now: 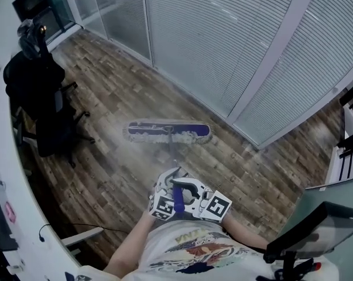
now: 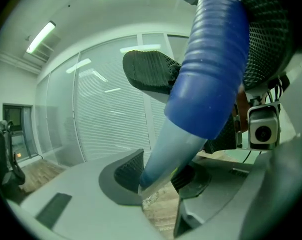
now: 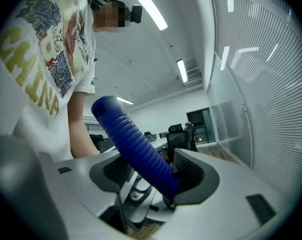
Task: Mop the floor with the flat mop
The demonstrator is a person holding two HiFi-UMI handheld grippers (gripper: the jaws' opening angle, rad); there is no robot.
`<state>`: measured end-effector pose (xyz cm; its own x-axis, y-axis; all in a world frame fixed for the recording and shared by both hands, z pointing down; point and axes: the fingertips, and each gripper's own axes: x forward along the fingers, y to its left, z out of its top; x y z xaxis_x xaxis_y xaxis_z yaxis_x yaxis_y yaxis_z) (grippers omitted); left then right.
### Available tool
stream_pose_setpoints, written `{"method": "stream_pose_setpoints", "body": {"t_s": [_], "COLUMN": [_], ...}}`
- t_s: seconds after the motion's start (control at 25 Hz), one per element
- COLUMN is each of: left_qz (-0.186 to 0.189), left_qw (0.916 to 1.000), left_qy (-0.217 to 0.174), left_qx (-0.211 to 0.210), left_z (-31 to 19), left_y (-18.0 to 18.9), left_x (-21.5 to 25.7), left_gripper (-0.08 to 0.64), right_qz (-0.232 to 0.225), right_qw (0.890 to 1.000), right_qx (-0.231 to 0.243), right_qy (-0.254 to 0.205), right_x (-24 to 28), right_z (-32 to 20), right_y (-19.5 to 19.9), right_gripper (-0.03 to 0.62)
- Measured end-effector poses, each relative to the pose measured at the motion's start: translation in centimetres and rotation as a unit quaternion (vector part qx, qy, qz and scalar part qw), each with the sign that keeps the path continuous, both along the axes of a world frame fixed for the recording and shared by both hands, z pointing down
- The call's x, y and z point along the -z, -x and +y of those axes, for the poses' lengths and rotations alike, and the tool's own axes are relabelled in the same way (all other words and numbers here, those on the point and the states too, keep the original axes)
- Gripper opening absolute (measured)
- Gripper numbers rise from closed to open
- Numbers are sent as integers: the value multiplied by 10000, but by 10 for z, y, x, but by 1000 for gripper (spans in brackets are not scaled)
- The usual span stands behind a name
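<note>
The left gripper (image 2: 160, 176) is clamped on the pale lower shaft of the mop handle (image 2: 211, 74). The right gripper (image 3: 151, 176) is clamped on its blue ribbed grip. The flat mop head (image 1: 167, 132) lies on the wooden floor (image 1: 117, 174) ahead, near a glass wall with blinds (image 1: 223, 40).

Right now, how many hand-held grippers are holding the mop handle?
2. The left hand-held gripper clamps the mop handle lower down; the right hand-held gripper clamps it just above.

Black office chair (image 1: 46, 119), slatted blinds (image 1: 223, 40)
</note>
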<state>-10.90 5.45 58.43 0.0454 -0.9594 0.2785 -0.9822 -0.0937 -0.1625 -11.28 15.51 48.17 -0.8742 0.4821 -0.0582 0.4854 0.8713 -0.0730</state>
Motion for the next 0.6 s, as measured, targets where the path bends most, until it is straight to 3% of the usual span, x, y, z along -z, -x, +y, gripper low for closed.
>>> {"method": "stream_pose_setpoints", "body": {"t_s": [0.2, 0.6], "left_qz": [-128, -77], "left_qw": [9997, 9998], "left_qy": [106, 152], "left_qx": [-150, -46], "left_z": [-33, -153], "left_y": [34, 135], "left_x": [-12, -8], "left_gripper": [112, 112], "right_qz": [109, 154], "right_qw": [9999, 9994], "right_qx": [-97, -93], "right_qy": [61, 299], "right_x": [-9, -8], "right_z": [-34, -155], "right_y": [37, 133], "right_gripper": [252, 253]}}
